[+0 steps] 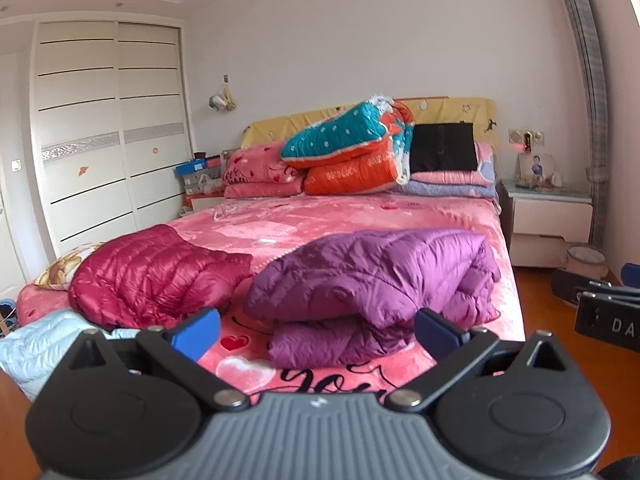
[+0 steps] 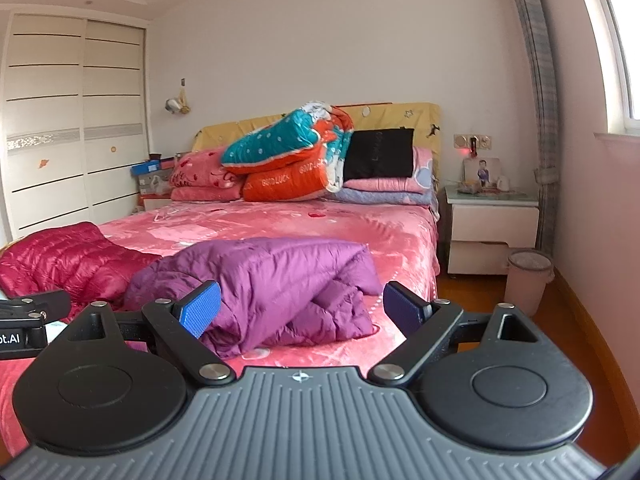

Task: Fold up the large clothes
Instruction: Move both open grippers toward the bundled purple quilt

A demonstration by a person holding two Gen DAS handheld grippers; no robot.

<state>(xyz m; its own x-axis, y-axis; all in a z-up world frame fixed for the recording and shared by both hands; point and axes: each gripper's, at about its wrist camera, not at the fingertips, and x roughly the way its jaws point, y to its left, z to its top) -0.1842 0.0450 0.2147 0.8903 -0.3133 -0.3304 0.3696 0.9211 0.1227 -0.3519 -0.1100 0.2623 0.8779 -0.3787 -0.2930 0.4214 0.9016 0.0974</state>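
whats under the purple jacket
The purple jacket lies folded on the pink blanket covering the bed; anything else beneath it is hidden.

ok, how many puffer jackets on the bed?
3 visible. Purple jacket bunched at the foot, centre; crimson jacket to its left; pale blue jacket at the near-left corner, only partly in view. More could be hidden under these.

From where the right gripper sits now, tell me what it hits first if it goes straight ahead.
Most likely the purple down jacket: it lies bunched on the pink bedspread directly ahead of the open right gripper, filling the gap between its blue pads. Nothing shows in front of it, though depth is hard to judge.
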